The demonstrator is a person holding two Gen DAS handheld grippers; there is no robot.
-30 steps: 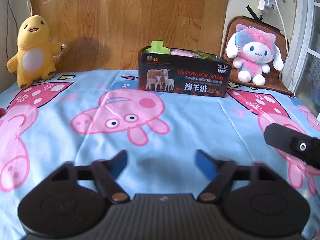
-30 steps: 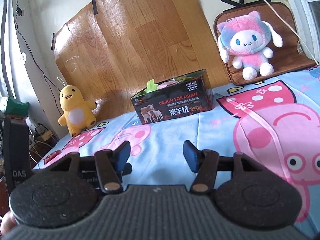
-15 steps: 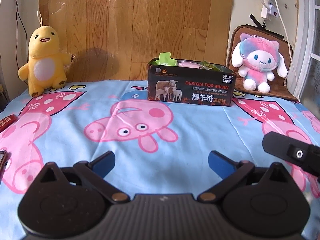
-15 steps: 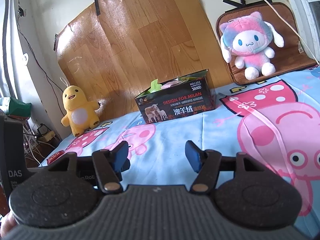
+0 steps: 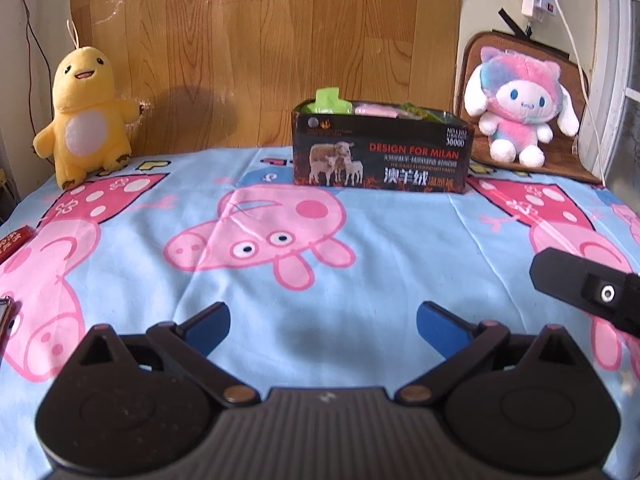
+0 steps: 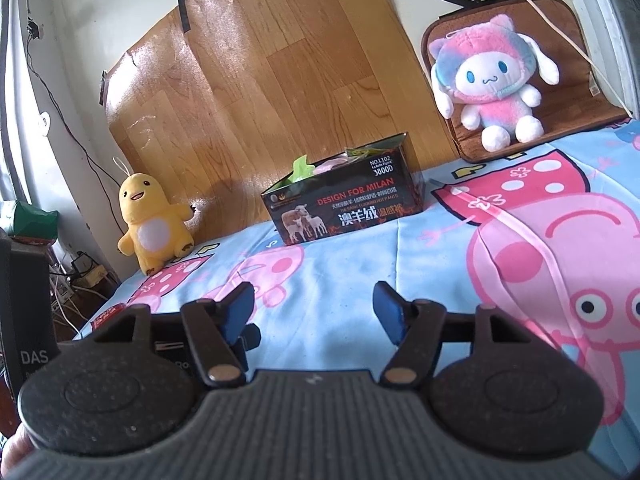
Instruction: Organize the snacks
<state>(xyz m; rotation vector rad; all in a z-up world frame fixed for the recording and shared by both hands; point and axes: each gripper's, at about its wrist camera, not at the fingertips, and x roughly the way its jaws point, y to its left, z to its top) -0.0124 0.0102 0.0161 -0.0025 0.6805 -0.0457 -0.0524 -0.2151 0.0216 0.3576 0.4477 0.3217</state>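
- Left wrist view: left gripper (image 5: 322, 326), jaws spread wide, nothing between them; it hovers over the near part of the bedsheet (image 5: 400, 240).
- Same view: black box (image 5: 382, 151) stands at the far edge of the bedsheet, near the middle, against the wood-grain panel (image 5: 260, 40). Green snack packet (image 5: 329, 101) sticks up at its left end; pink packet (image 5: 376, 110) lies beside it inside.
- Same view: red packet (image 5: 14, 240) at the left edge of the bedsheet, only partly in frame; contents unclear.
- Same view: yellow plush (image 5: 86, 114) at the far left corner, pink plush (image 5: 520, 114) at the far right corner on a brown cushion (image 5: 560, 160).
- Right wrist view: right gripper (image 6: 314, 314), jaws apart and empty, over the near edge of the bedsheet; box well ahead.
- Same view: the red packet shows at the left edge, beside the left gripper's body.
- Risk, judged: the red packet lies close to the edge, so a careless reach could nudge it off. The green packet stands proud of the box; adding another snack could tip it out or shift the light box.
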